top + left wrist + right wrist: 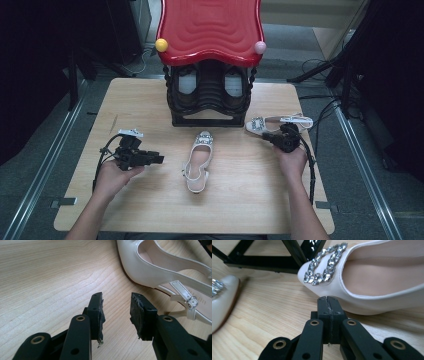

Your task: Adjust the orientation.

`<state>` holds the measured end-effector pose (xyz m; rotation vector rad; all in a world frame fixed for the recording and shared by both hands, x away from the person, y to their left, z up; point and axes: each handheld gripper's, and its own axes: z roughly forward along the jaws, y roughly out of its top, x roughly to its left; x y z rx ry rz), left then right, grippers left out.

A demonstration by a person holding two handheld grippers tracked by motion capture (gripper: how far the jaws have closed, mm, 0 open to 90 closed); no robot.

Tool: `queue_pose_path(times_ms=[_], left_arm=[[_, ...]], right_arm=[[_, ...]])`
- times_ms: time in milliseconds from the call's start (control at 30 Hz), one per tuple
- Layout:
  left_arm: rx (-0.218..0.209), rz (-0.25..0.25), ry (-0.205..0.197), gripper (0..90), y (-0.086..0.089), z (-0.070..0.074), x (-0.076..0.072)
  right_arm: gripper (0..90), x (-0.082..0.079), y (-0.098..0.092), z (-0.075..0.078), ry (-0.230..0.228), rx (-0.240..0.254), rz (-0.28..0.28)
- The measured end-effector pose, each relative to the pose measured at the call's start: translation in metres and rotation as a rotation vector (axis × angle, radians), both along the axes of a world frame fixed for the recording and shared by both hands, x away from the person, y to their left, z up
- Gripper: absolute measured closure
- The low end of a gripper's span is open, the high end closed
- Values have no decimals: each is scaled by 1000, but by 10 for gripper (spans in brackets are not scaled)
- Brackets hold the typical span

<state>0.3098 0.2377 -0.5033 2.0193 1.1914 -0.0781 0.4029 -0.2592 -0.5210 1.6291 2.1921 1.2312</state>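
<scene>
Two white slingback shoes with jewelled buckles lie on the wooden table [150, 100]. One shoe [198, 161] rests mid-table, toe toward the rack; its heel strap and buckle [191, 302] show in the left gripper view. The other shoe [277, 122] lies at the right by the rack; its jewelled toe [324, 265] sits just beyond my right gripper. My left gripper [159, 159] is held left of the middle shoe, jaws open with nothing between the pads [136, 312]. My right gripper [272, 136] is shut and holds nothing, its tips [328, 300] close to that shoe's side.
A black shoe rack [210, 95] with a red wavy top [210, 27] stands at the table's far middle, with a yellow ball [161, 45] and a pink ball [260, 47] at its corners. Cables trail on the floor at the right [320, 107].
</scene>
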Motion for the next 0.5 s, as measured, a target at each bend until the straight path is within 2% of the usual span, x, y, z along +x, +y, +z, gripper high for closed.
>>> queue_pose_path(times_ms=[100,200,300,500], left_arm=[[2,-12,-3,628,-2,0,-1],[-1,-13,-11,626,-2,1,-2],[3,-19,-5,627,-1,0,-3],[14,-15,1,627,-1,-4,-6]], right_arm=[[900,-2,-5,10,-13,-1,-9],[900,-5,-8,21,-39,-38,-15],[900,-5,-15,33,-65,-35,-32],[900,9,-35,50,-88,-41,-77]])
